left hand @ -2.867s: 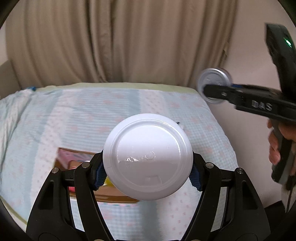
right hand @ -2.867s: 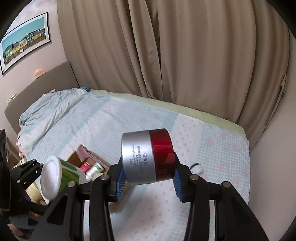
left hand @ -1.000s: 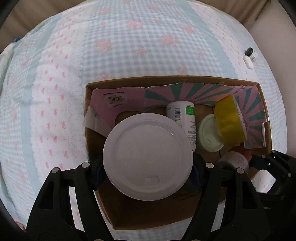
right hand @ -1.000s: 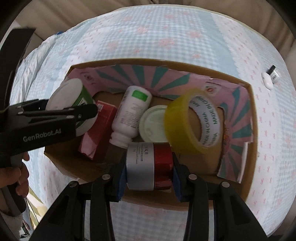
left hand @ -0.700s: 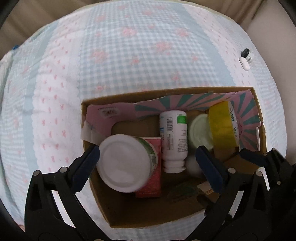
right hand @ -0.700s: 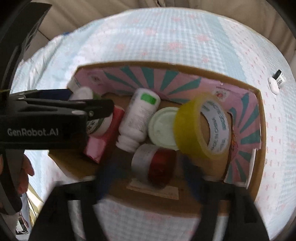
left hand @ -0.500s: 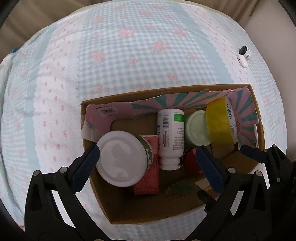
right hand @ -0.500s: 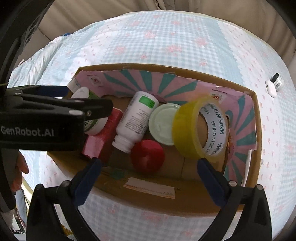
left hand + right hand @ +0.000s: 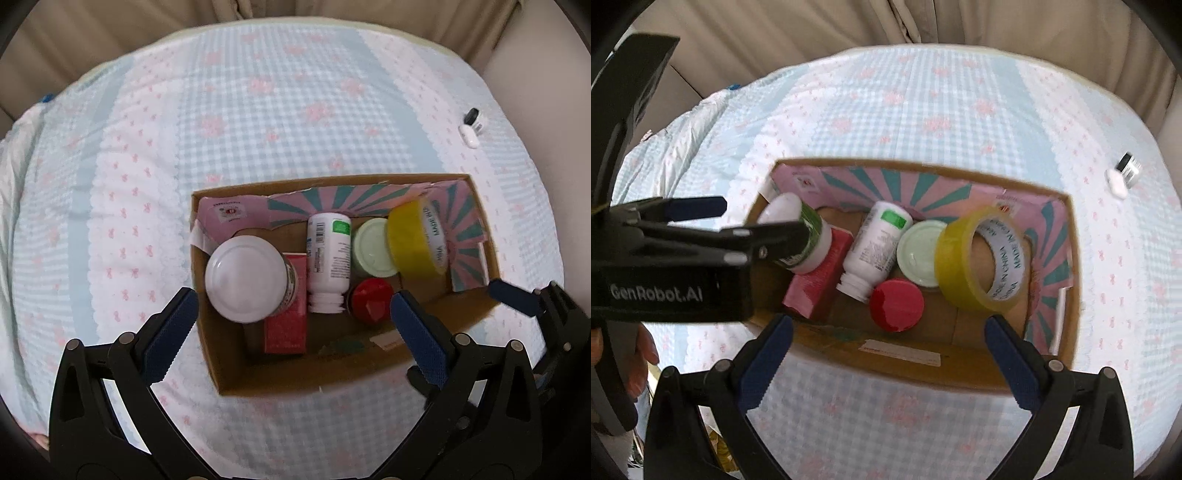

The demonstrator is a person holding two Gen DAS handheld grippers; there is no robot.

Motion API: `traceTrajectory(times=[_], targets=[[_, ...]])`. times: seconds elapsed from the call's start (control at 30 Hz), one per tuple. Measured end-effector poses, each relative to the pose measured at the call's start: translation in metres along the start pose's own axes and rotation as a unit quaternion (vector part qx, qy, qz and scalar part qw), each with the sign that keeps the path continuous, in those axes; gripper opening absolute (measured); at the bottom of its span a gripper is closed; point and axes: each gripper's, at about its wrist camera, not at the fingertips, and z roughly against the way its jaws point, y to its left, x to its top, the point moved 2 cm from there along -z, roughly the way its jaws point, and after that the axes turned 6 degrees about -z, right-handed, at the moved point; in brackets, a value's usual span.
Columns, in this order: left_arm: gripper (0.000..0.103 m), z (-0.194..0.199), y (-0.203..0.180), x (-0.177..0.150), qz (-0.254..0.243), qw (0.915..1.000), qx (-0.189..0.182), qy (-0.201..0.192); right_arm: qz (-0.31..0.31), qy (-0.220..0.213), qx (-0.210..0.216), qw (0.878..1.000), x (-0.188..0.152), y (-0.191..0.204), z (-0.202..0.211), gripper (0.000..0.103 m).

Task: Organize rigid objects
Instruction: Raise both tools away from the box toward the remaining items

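Cardboard box [image 9: 236, 373] on bed [image 9: 258, 110], frame centre, collecting rigid items.

Left to right inside:
- white-lidded green jar [image 9: 245, 273] propped on red carton [image 9: 286, 328]
- white bottle [image 9: 328, 254] on side
- pale lid [image 9: 371, 251]
- red-capped jar [image 9: 369, 301]
- yellow tape roll [image 9: 415, 245] leaning against right wall

Left gripper [image 9: 291, 325] jaws wide, empty, above box. Right gripper [image 9: 886, 352] likewise. Small item [image 9: 471, 122] upper right, outside box, likely next.

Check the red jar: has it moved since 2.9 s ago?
Yes. The red jar has left the right hand-held gripper, now open, and sits in the box beside the white bottle.
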Motion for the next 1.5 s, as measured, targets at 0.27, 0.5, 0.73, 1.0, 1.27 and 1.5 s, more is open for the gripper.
traceTrajectory(times=[0.27, 0.5, 0.73, 1.0, 1.27, 1.5], targets=[[0.103, 0.107, 0.002, -0.014, 0.017, 0.9975, 0.004, -0.069, -0.023, -0.045, 0.0, 0.999, 0.01, -0.003, 0.094, 0.103], [0.103, 0.2, 0.0, -0.015, 0.013, 0.989, 0.031, -0.144, -0.036, -0.117, -0.052, 0.991, 0.014, -0.007, 0.189, 0.103], [0.103, 0.238, -0.025, -0.009, 0.012, 0.9813, 0.041, -0.188, -0.071, -0.159, -0.075, 0.982, 0.02, -0.025, 0.25, 0.103], [0.103, 0.248, -0.082, 0.014, 0.015, 0.9755, 0.044, -0.215, -0.095, -0.189, -0.089, 0.973, 0.018, -0.075, 0.287, 0.103], [0.103, 0.23, -0.187, 0.04, 0.041, 0.9721, 0.084, -0.215, -0.077, -0.193, -0.061, 0.976, 0.025, -0.173, 0.303, 0.103], [0.103, 0.185, -0.273, 0.067, 0.08, 0.9752, 0.063, -0.197, -0.03, -0.191, -0.042, 0.98, 0.051, -0.263, 0.296, 0.103]])
